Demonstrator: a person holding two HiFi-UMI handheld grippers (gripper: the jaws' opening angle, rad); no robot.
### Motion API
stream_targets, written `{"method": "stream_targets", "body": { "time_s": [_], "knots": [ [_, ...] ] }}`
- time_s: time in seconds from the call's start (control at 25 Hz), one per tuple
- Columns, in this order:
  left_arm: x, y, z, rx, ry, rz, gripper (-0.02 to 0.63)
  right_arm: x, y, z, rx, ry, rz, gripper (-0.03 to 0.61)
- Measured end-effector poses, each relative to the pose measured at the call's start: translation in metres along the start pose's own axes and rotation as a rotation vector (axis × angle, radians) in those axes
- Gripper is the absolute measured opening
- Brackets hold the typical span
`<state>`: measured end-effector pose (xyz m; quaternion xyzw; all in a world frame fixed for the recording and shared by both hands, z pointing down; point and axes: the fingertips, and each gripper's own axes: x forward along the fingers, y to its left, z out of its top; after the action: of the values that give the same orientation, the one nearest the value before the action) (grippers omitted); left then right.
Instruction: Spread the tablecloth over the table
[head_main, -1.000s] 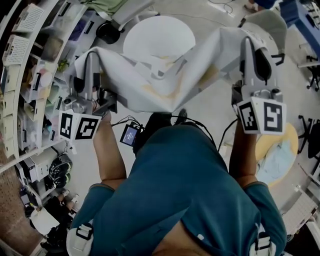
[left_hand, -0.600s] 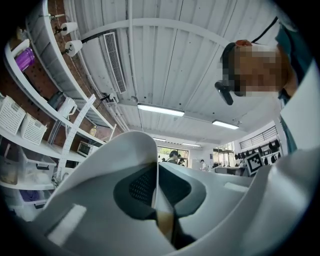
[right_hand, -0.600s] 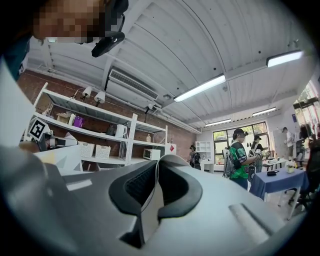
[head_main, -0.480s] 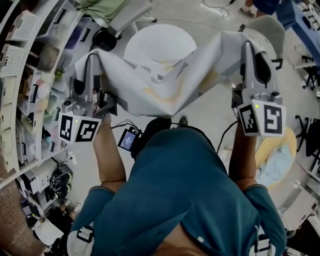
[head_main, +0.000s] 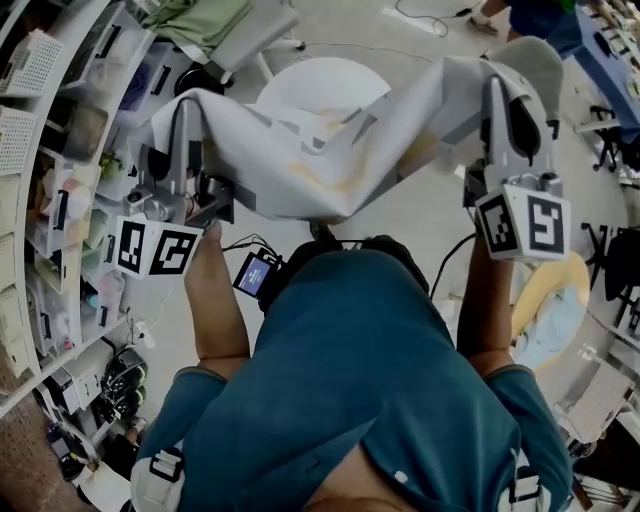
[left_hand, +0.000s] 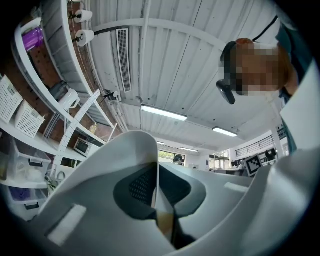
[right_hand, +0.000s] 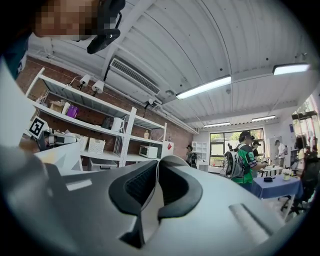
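White round table (head_main: 322, 82) stands just beyond the tablecloth (head_main: 300, 165), which sags in the air, one corner pinched tight in the left gripper (left_hand: 156, 192), another in the right gripper (right_hand: 155, 190).

Left gripper (head_main: 185, 112), right gripper (head_main: 496, 88) apart, forearms extended, each clamping tablecloth (head_main: 300, 165).

The head view is dim and grey, with soft shadows in the folds of the tablecloth (head_main: 290, 170). The shelves (head_main: 60, 200) at the left bend with the lens. Both gripper views are brighter: long ceiling lamps (right_hand: 202, 87) glare white, edges curve, corners go black and the nearest parts blur.
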<state>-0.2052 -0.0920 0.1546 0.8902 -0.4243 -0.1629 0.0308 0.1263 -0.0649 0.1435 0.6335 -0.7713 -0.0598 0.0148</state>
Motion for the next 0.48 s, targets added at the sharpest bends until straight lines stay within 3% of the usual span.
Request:
{"method": "stream_targets", "body": {
  "time_s": [0.48],
  "knots": [
    [0.011, 0.05, -0.004, -0.046, -0.01, 0.011, 0.006, 0.045, 0.017, -0.005, -0.029, 0.049, 0.002, 0.018]
  ]
}}
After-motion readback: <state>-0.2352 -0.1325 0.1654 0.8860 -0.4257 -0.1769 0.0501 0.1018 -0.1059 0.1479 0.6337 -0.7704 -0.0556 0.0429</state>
